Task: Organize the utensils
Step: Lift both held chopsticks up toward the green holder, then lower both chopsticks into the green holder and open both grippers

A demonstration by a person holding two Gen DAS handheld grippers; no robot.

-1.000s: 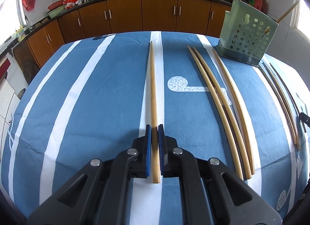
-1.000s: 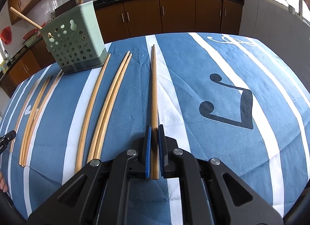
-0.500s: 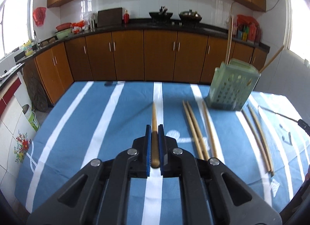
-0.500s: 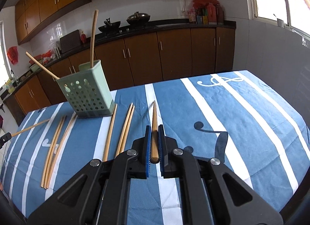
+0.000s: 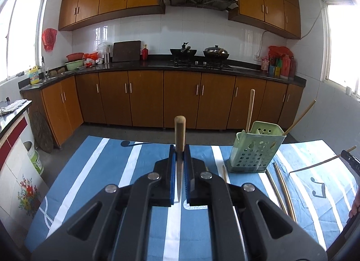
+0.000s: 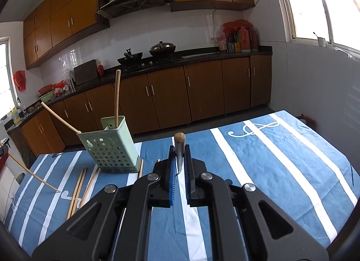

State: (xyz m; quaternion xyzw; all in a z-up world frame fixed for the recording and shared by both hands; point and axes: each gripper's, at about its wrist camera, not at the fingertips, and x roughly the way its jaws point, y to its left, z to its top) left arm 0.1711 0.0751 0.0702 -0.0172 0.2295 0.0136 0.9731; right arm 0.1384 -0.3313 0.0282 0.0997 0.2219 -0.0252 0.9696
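Chopsticks are what both of your grippers have hold of. Your left gripper (image 5: 180,155) is pinched tight on a chopstick (image 5: 180,135) of smooth pale wood, round in section, its blunt thick end sticking out past the ribbed blue pads (image 5: 172,171) and its thin taper running back between the matte black fingers. Your right gripper (image 6: 179,157) is clamped the same way on a second chopstick (image 6: 179,139), which points almost straight at the lens, so you see mostly its grainy round end face. Both sticks are clear of the table.

Below lies a blue tablecloth (image 5: 108,166) with broad white stripes and white and dark music-note prints, slightly creased. On it stands a pale green plastic holder (image 5: 256,150), a squarish tapered box with rows of round holes punched in its walls. Two chopsticks (image 5: 250,110) already stand in it, one nearly upright, the other leaning far out over the rim.

More loose chopsticks (image 5: 281,186), long, slim and slightly bowed by the lens, lie flat on the cloth beside the holder's base, on both sides of it in the right wrist view.

Far behind runs a kitchen of glossy brown wooden cabinets (image 5: 146,99), a dark polished counter with two black woks, white wall tiles and a steel hood.
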